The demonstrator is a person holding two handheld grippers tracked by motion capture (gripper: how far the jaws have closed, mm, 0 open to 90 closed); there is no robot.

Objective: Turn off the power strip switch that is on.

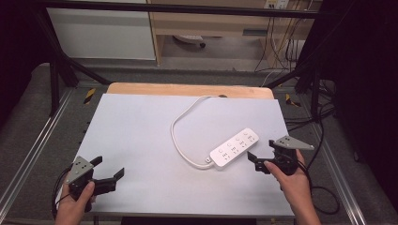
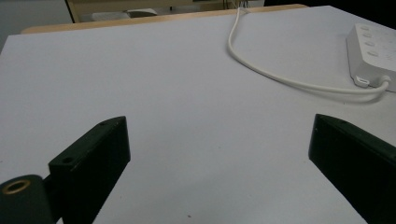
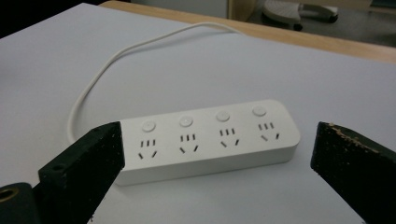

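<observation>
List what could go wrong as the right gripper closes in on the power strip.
1. The right gripper, jaws open, may push the power strip across the smooth white table rather than clamp it.
2. The cord loops loosely behind and could drag.
3. The left gripper sits too far off to steady it.

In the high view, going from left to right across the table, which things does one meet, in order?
left claw → white cable → power strip → right claw

White power strip [image 1: 234, 147] on table [image 1: 141, 136]
</observation>
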